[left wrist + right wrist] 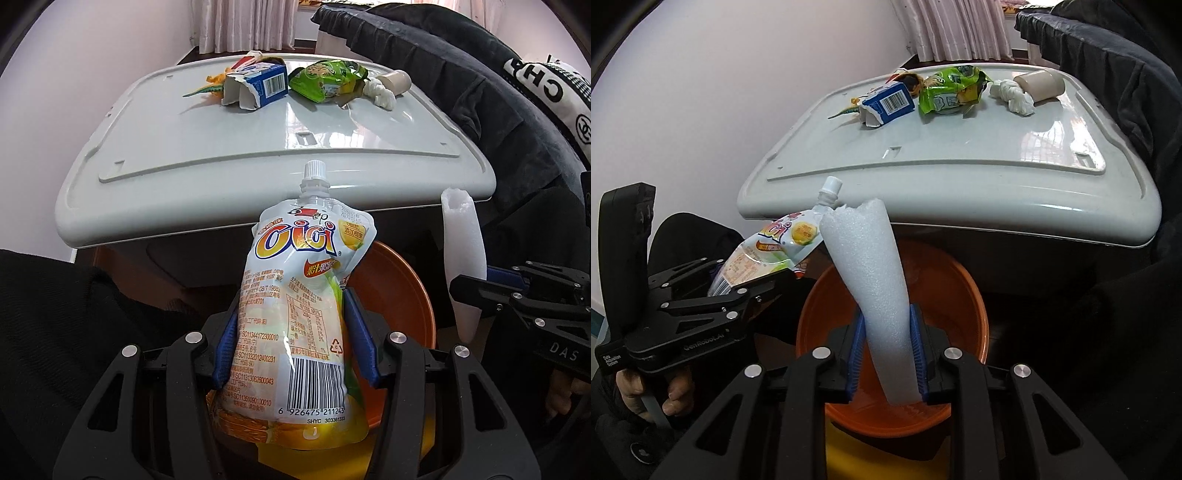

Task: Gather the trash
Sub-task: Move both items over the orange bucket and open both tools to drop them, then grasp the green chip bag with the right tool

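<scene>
My left gripper (291, 314) is shut on a white and orange drink pouch (295, 280) with a white screw cap, held upright over an orange basin (402, 291). My right gripper (886, 321) is shut on a white foam sleeve (864, 251); its blue pads touch both sides of the sleeve, which stands tilted above the orange basin (960, 295). The pouch (775, 243) and left gripper (757, 284) appear at the left of the right wrist view. The foam sleeve (461, 251) shows at the right of the left wrist view.
Beyond the basin is a white plastic lid surface (221, 147) carrying a torn blue carton (258, 86), a green wrapper (325, 79), a twisted tissue (380, 94), a beige paper cup (397, 81) and a toy dinosaur (207, 90). A dark jacket (461, 74) lies on the right.
</scene>
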`<action>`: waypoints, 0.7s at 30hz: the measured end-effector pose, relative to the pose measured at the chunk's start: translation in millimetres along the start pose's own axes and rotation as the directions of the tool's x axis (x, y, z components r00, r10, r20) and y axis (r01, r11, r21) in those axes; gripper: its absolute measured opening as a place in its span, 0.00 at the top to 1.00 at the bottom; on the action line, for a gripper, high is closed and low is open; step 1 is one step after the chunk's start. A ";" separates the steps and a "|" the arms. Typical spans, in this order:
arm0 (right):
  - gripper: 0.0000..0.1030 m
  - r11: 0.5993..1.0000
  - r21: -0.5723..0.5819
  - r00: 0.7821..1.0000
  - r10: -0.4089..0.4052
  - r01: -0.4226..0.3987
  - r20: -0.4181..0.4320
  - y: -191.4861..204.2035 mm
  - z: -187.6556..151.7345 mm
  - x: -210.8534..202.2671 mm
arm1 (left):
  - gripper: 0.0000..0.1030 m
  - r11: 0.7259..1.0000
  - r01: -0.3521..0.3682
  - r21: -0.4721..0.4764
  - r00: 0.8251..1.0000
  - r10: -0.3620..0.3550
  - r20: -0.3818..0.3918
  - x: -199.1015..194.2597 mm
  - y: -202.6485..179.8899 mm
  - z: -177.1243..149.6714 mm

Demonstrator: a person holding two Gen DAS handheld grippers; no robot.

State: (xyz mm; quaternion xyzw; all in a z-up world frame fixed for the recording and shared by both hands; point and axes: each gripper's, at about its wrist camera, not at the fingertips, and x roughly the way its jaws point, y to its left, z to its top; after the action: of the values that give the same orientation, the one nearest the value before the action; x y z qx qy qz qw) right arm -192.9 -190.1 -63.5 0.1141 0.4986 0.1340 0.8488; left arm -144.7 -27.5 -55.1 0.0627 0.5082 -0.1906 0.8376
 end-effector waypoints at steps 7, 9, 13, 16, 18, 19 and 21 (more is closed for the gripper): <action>0.40 1.000 0.003 0.999 -0.023 0.023 0.044 -2.1 2.1 -10.5 | 0.14 0.999 -0.013 -0.038 1.000 0.014 0.021 -10.4 9.1 1.3; 0.40 1.000 0.014 0.998 -0.020 0.019 0.059 -5.2 2.6 -14.3 | 0.14 0.998 -0.005 -0.061 0.999 0.007 0.033 -13.3 14.4 2.0; 0.40 0.999 0.034 0.998 -0.012 0.009 0.066 -10.0 4.0 -16.4 | 0.14 0.997 0.006 -0.077 0.999 -0.003 0.036 -13.1 17.7 3.4; 0.40 0.999 0.047 0.998 0.001 -0.004 0.059 -12.9 3.8 -14.1 | 0.14 0.997 0.012 -0.081 0.999 -0.009 0.034 -11.6 18.7 4.6; 0.40 0.999 0.051 0.998 0.009 -0.012 0.055 -14.6 4.8 -12.3 | 0.14 0.996 0.017 -0.085 0.999 -0.014 0.034 -10.7 20.3 5.9; 0.40 0.998 0.053 0.998 0.013 -0.016 0.055 -15.3 5.8 -11.6 | 0.14 0.996 0.021 -0.088 0.999 -0.018 0.035 -10.5 21.1 6.9; 0.40 0.998 0.063 0.998 0.020 -0.024 0.055 -18.2 10.7 -10.0 | 0.14 0.995 0.027 -0.092 0.999 -0.023 0.040 -10.1 22.9 10.1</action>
State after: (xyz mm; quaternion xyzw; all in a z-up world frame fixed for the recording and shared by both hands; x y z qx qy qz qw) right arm -186.1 -211.3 -56.2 0.1499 0.4780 0.1243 0.8565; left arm -131.7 -6.9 -43.5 0.0138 0.5007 -0.1786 0.8469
